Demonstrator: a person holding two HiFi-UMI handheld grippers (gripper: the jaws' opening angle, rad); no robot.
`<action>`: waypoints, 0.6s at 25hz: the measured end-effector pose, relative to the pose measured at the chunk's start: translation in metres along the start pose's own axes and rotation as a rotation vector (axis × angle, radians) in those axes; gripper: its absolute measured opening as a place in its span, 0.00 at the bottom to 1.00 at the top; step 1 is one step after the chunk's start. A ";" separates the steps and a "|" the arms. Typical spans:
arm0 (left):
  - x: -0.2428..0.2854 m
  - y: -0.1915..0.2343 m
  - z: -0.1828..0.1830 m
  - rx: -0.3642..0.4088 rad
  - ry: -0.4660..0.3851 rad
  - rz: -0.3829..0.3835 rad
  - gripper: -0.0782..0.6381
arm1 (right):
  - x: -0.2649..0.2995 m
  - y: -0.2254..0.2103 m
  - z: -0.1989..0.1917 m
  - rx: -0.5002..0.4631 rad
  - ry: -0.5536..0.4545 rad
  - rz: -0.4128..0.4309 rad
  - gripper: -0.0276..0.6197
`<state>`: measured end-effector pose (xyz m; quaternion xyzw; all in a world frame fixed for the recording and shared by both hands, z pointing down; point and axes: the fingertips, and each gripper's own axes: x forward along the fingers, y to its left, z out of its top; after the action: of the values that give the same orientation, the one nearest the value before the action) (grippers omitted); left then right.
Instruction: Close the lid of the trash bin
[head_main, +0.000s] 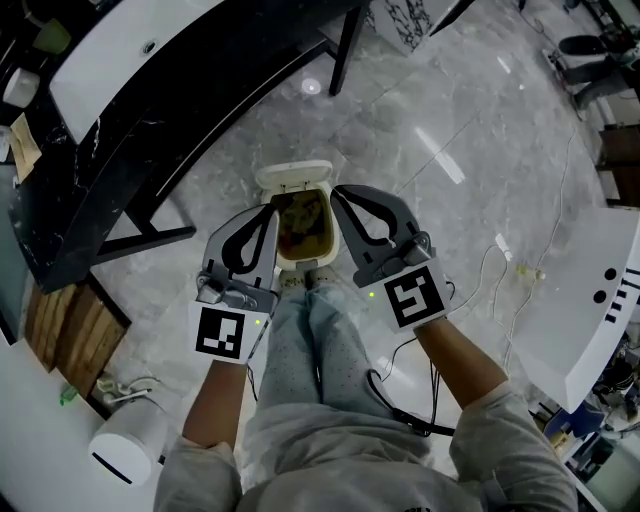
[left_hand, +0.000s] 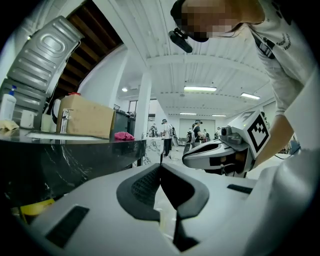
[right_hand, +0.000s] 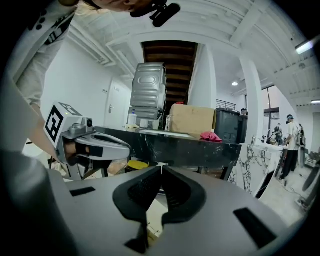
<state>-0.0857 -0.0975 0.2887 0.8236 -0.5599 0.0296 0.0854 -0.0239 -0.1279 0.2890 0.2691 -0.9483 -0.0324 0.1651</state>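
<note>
The small white trash bin (head_main: 318, 256) stands on the marble floor just ahead of the person's feet. Its lid (head_main: 293, 178) is swung up and back, and brownish rubbish shows inside. My left gripper (head_main: 270, 208) hangs over the bin's left rim, jaws shut and empty. On the other side, my right gripper (head_main: 338, 193) is above the right rim, also shut and empty. In the left gripper view the pads (left_hand: 145, 187) meet, and the right gripper (left_hand: 220, 150) shows beyond. The right gripper view shows closed pads (right_hand: 175, 192) and the left gripper (right_hand: 90, 145) at left.
A black marble table (head_main: 150, 130) with dark legs runs along the left and back of the bin. Cables (head_main: 500, 270) trail on the floor at right beside a white panel (head_main: 600, 310). A white cylinder (head_main: 125, 455) lies at lower left. The person's jeans (head_main: 315, 340) are just behind the bin.
</note>
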 end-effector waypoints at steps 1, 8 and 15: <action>0.003 0.002 -0.005 0.000 0.000 -0.007 0.14 | 0.004 0.000 -0.006 -0.008 0.010 0.004 0.09; 0.022 0.019 -0.034 0.016 0.016 -0.028 0.14 | 0.030 0.002 -0.042 -0.049 0.077 0.032 0.09; 0.036 0.032 -0.068 0.015 0.052 -0.044 0.14 | 0.051 -0.002 -0.072 -0.053 0.104 0.035 0.09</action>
<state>-0.0987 -0.1302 0.3639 0.8353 -0.5390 0.0533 0.0942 -0.0394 -0.1541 0.3719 0.2491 -0.9419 -0.0404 0.2217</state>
